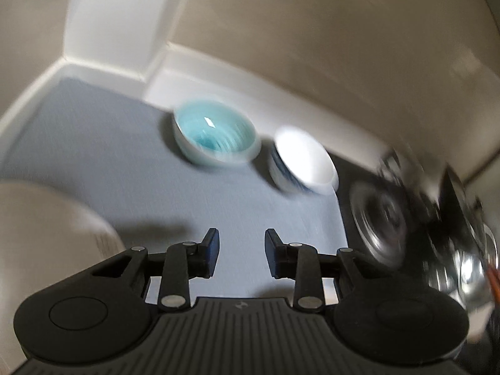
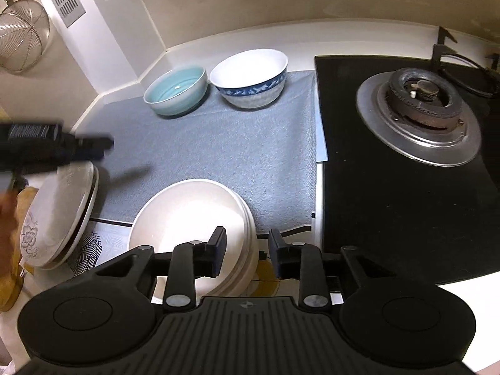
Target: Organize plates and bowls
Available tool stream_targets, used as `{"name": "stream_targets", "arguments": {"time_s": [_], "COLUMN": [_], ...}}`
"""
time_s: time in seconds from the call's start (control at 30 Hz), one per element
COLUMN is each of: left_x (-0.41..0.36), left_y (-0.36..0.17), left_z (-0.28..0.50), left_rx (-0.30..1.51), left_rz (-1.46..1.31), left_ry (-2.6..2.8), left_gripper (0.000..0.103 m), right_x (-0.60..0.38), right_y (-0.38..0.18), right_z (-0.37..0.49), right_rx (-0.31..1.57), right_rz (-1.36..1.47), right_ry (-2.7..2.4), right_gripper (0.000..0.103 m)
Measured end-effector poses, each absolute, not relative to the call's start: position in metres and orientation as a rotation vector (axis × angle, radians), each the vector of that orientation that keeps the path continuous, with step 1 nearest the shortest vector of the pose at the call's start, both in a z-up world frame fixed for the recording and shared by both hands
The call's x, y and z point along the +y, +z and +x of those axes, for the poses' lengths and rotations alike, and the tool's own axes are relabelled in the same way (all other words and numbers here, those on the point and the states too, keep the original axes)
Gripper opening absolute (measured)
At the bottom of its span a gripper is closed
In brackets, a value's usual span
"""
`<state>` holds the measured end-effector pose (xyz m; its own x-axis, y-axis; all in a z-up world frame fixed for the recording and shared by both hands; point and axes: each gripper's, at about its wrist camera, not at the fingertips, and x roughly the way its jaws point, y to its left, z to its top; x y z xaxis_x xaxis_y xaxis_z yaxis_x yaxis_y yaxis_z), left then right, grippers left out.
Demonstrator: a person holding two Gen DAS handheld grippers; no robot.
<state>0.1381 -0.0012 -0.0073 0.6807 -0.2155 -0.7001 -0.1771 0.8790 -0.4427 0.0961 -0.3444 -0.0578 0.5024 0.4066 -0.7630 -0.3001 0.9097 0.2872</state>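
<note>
A turquoise bowl (image 2: 176,93) and a white bowl with a blue pattern (image 2: 250,78) stand side by side at the back of a grey mat (image 2: 218,143). A stack of white plates (image 2: 187,218) lies at the mat's front edge, its right rim between the fingers of my open right gripper (image 2: 247,247). A floral plate (image 2: 56,218) lies at the left. My left gripper (image 1: 240,250) is open and empty above the mat, short of both bowls (image 1: 215,137); it also shows blurred in the right wrist view (image 2: 56,147) above the floral plate.
A black gas hob with a steel burner (image 2: 418,109) lies right of the mat. A wall corner and white backsplash (image 2: 131,62) close the back. A wire strainer (image 2: 22,34) hangs at upper left.
</note>
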Motion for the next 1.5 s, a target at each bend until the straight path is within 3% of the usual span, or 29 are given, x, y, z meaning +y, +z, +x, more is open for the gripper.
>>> {"name": "stream_targets", "arguments": {"time_s": [0.2,0.27,0.4,0.5,0.57,0.6,1.1,1.27,1.37,1.5], "left_x": [0.041,0.048,0.057,0.065,0.066,0.066,0.033,0.013,0.013,0.016], "left_y": [-0.023,-0.028,-0.047,-0.058,-0.062,-0.063,-0.047,-0.044,-0.038,-0.031], "left_z": [0.201,0.218,0.245,0.259,0.264,0.264,0.196,0.165,0.15,0.145], "left_rx": [0.822,0.827,0.868,0.894,0.904,0.903,1.034,1.069,1.031,0.984], "left_rz": [-0.597,-0.612,-0.663,-0.677,-0.68,-0.681,-0.493,-0.413,-0.374,-0.406], "left_ry": [0.124,0.137,0.175,0.187,0.168,0.155,0.032,-0.083,-0.055,-0.012], "left_gripper": [0.035,0.048,0.049,0.047,0.026,0.022,0.021,0.025,0.039,0.039], "right_x": [-0.351,-0.354,-0.358,-0.36,-0.36,-0.36,-0.333,-0.315,-0.302,-0.282], "right_y": [-0.049,-0.047,-0.043,-0.04,-0.039,-0.038,-0.025,-0.017,-0.014,-0.016], "right_z": [0.089,0.086,0.082,0.081,0.081,0.081,0.104,0.121,0.132,0.148], "right_rx": [0.941,0.935,0.926,0.922,0.921,0.92,0.883,0.86,0.857,0.868], "right_rz": [0.13,0.131,0.142,0.149,0.151,0.15,0.144,0.127,0.114,0.087], "right_ry": [0.373,0.355,0.322,0.299,0.291,0.289,0.391,0.441,0.468,0.496], "right_gripper": [0.032,0.032,0.032,0.032,0.032,0.032,0.032,0.032,0.032,0.032]}}
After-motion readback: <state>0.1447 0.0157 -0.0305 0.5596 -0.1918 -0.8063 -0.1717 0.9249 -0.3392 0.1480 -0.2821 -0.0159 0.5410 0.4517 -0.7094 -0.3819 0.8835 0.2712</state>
